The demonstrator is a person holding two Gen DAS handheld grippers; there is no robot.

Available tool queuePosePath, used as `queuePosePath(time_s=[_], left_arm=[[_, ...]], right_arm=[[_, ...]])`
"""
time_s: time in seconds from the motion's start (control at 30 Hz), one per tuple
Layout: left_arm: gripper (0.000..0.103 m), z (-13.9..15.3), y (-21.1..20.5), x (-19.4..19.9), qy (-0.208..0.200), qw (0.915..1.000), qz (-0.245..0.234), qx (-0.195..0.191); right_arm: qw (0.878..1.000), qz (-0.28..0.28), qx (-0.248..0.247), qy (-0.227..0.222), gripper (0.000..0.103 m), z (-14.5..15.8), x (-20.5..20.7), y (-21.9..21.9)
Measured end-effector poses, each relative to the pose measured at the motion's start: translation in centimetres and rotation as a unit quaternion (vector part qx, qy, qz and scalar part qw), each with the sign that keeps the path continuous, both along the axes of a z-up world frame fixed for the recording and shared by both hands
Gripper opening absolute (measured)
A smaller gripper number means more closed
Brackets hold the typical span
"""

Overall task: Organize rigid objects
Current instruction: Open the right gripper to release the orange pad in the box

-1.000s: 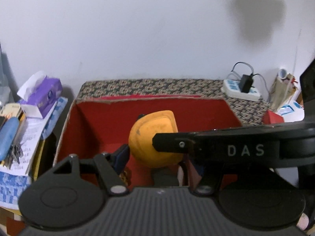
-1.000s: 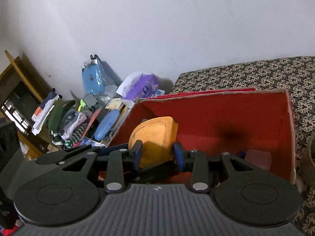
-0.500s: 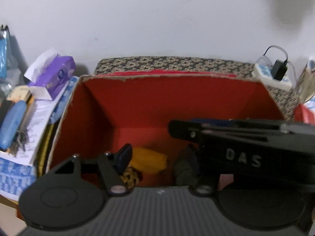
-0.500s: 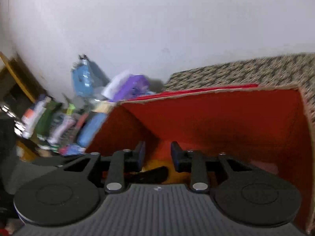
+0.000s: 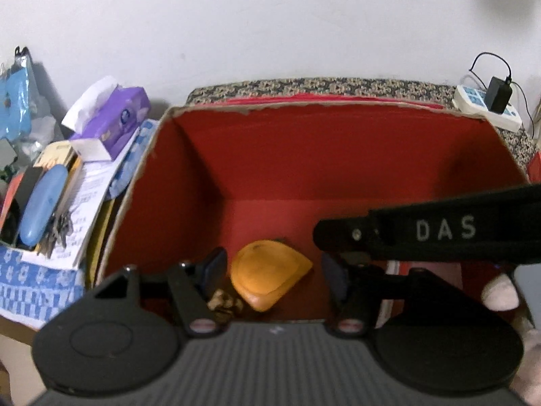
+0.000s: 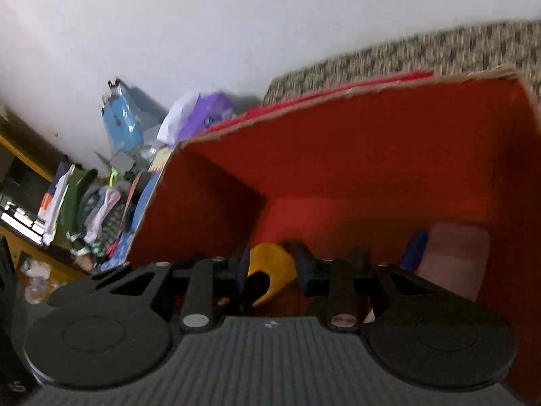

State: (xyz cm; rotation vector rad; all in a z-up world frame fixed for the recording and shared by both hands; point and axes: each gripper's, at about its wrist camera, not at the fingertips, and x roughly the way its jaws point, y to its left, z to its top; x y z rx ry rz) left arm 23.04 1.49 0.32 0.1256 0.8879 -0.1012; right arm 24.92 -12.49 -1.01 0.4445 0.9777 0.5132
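An orange rounded rigid piece [image 5: 270,275] lies flat on the floor of the red-lined cardboard box [image 5: 338,169]. My left gripper [image 5: 274,272] points down into the box. Its jaws are opening, and the orange piece shows between them with a gap on each side. My right gripper [image 6: 270,265] is narrow and its jaws are opening too. The orange piece [image 6: 274,257] shows through its gap. In the left wrist view the right gripper [image 5: 324,235] reaches in from the right, its tip just above and beside the piece.
A brown crumpled lump [image 5: 223,302] lies by the left finger. A pinkish block [image 6: 456,260] and a blue item [image 6: 416,243] sit at the box's right. Left of the box are a purple tissue pack [image 5: 111,121], a blue case [image 5: 44,199] and papers. A power strip [image 5: 487,108] sits at the back right.
The orange piece was held up over the box between both grippers; now it lies on the box floor. Both grippers have tipped downward and sunk into the box.
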Motion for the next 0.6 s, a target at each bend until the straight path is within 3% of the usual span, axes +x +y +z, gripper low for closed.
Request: queuePosePath(time_s=[0.33, 0.6], left_arm=[[0.065, -0.3, -0.4, -5.0, 0.007, 0.9999, -0.012, -0.003], [0.069, 1.9, -0.1, -7.9, -0.019, 0.9997, 0.008, 0.017]], right_arm=[[0.997, 0.046, 0.022, 0.061, 0.015, -0.6, -3.3, -1.3], [1.0, -0.003, 0.013, -0.002, 0.015, 1.5, -6.5, -2.2]])
